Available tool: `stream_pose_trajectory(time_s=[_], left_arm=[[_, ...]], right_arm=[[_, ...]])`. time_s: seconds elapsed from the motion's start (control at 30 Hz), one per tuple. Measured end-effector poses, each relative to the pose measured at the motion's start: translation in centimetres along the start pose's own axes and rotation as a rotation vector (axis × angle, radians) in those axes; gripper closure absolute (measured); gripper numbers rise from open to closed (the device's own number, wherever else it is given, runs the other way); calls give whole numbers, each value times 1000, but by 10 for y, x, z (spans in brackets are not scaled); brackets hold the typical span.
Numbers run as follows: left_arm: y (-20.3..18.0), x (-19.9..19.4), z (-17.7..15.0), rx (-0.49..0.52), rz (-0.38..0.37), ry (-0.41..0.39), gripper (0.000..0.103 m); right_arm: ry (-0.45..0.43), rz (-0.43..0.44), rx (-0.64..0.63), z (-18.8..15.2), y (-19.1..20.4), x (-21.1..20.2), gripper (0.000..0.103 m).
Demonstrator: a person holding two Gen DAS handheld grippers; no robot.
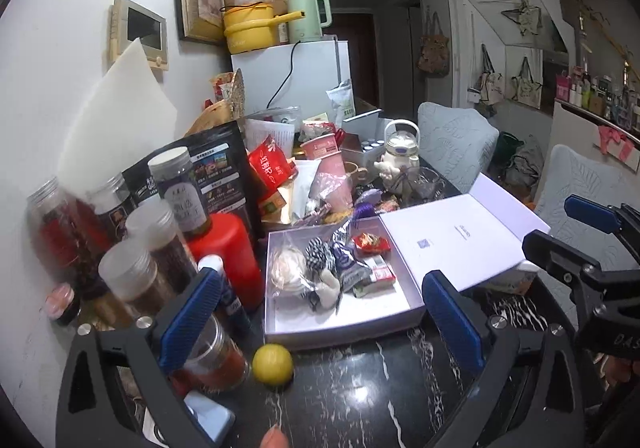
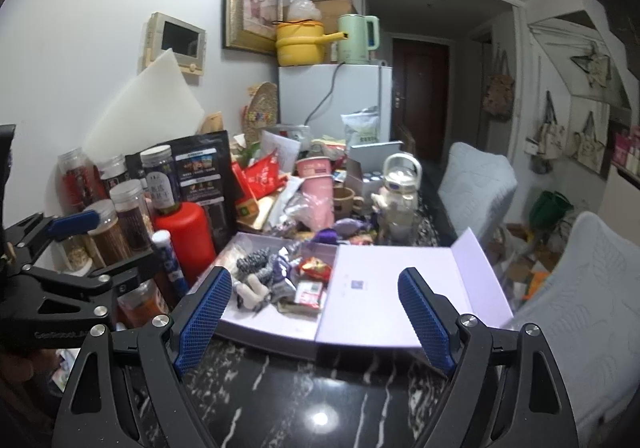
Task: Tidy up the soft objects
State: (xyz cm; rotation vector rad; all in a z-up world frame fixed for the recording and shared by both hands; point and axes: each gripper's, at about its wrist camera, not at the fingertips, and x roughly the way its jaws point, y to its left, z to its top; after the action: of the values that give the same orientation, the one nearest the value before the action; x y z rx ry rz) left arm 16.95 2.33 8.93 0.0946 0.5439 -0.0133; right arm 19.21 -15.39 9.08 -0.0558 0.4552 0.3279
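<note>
A shallow pale-lilac cardboard box (image 1: 340,322) lies open on the black white-veined marble table (image 1: 360,388), its lid (image 1: 460,236) folded out to the right. Inside it sit the soft things: a black-and-white knitted plush toy (image 1: 320,268), a clear bag of pale fluff (image 1: 286,268) and red snack packets (image 1: 372,242); their print is too blurred to read. A yellow ball (image 1: 273,364) rests just before the box. The left gripper (image 1: 320,316) and right gripper (image 2: 316,316) both gape wide before the box, holding nothing.

box (image 1: 400,318) on table (image 1: 360,388) | soft toys (image 1: 320,272) in box | jars (image 1: 132,272) left | ball (image 1: 272,364) before box
</note>
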Motion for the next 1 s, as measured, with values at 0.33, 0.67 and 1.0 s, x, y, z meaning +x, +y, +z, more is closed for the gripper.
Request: stream_pose_trajectory(time_s=[0.33, 0.67, 1.0], left_arm=[[-10, -9, -30, -4, -30, 35, 0], [-19, -8, -43, -16, -62, 64, 0], [-23, -6, -48, -20, -83, 77, 0]], right_arm=[[62, -10, 71, -39, -5, -8, 17], [106, -18, 73, -62, -8, -13, 17], [113, -17, 70, -66, -7, -15, 17]])
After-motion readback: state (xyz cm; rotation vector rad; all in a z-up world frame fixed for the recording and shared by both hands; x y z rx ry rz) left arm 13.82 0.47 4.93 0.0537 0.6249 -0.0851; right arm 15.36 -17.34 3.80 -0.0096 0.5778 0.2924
